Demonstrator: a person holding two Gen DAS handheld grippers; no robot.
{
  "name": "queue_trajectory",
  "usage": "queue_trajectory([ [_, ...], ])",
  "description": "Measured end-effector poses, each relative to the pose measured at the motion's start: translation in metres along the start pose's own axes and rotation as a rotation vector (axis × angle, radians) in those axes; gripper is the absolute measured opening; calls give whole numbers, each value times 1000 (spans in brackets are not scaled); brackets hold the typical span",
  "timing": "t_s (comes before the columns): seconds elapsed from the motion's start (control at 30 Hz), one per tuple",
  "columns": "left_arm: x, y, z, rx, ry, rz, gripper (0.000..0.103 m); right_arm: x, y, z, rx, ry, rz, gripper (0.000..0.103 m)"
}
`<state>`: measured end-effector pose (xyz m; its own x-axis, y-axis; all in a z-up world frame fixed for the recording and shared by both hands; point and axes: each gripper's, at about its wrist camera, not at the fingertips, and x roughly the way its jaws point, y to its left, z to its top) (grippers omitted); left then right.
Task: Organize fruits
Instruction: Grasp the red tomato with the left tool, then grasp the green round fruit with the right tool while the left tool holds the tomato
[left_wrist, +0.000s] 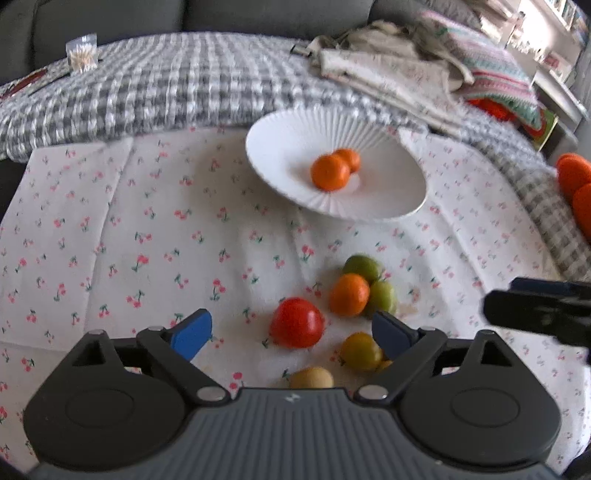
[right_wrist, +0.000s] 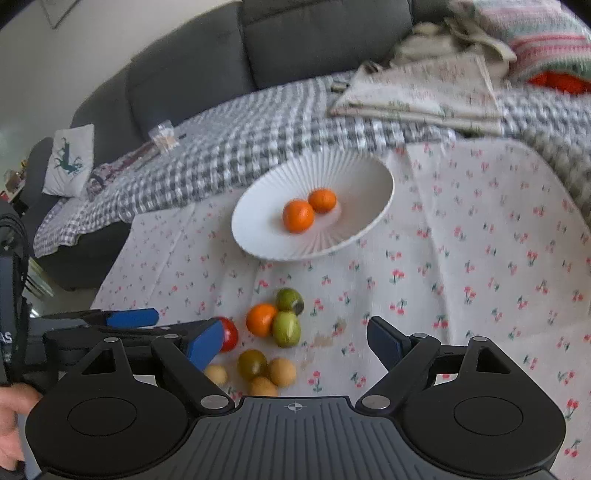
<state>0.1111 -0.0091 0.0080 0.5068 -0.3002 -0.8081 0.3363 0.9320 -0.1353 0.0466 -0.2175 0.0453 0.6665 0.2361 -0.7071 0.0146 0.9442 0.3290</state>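
A white ribbed bowl (left_wrist: 280, 147) (right_wrist: 258, 221) on the cherry-print cloth (left_wrist: 147, 240) holds two oranges (left_wrist: 330, 172) (right_wrist: 298, 216). In front of it lie loose fruits: a red tomato (left_wrist: 297, 323) (right_wrist: 229, 334), an orange (left_wrist: 349, 294) (right_wrist: 261, 319), two green fruits (left_wrist: 362, 267) (right_wrist: 286, 328), a yellow-green tomato (left_wrist: 361, 350) (right_wrist: 252, 364) and pale round fruits (left_wrist: 311, 378) (right_wrist: 282, 372). My left gripper (left_wrist: 291, 334) stands open above the red tomato, its pads apart from it. My right gripper (right_wrist: 295, 341) is open and empty over the pile.
A grey checked blanket (left_wrist: 166, 85) lies behind the cloth, with folded cloths (left_wrist: 388, 70) and a crocheted blanket (left_wrist: 498, 70) at the back right. A clear box (left_wrist: 82, 51) sits at the far left. Orange objects (left_wrist: 576, 184) show at the right edge. A hand (right_wrist: 11, 424) shows at the lower left.
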Motion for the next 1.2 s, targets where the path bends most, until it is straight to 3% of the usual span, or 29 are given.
queue_trajectory([
  [0.27, 13, 5, -2, -13, 15, 27, 93, -4, 1, -2, -9, 6, 16, 90],
  [0.4, 21, 4, -2, -4, 18, 39, 85, 5, 2, -6, -21, 37, -8, 90],
  [0.47, 25, 4, -2, -14, 24, 27, 79, 8, 1, -7, -24, 42, -19, 90],
  [0.53, 30, 3, -2, -18, 36, 17, 63, 10, 1, -9, -28, 46, -27, 90],
  [0.67, 33, 2, -3, -26, 44, -7, 46, 18, 1, -11, -29, 56, -42, 90],
  [0.7, 30, 1, -3, -25, 40, -17, 36, 20, 0, -11, -32, 57, -47, 90],
  [1.03, 6, 18, 7, -115, -7, -1, 36, 43, -3, -13, -20, 55, -59, 89],
  [1.2, -5, 24, 12, -140, -48, 7, 36, 63, 6, -13, -44, 61, -51, 82],
])
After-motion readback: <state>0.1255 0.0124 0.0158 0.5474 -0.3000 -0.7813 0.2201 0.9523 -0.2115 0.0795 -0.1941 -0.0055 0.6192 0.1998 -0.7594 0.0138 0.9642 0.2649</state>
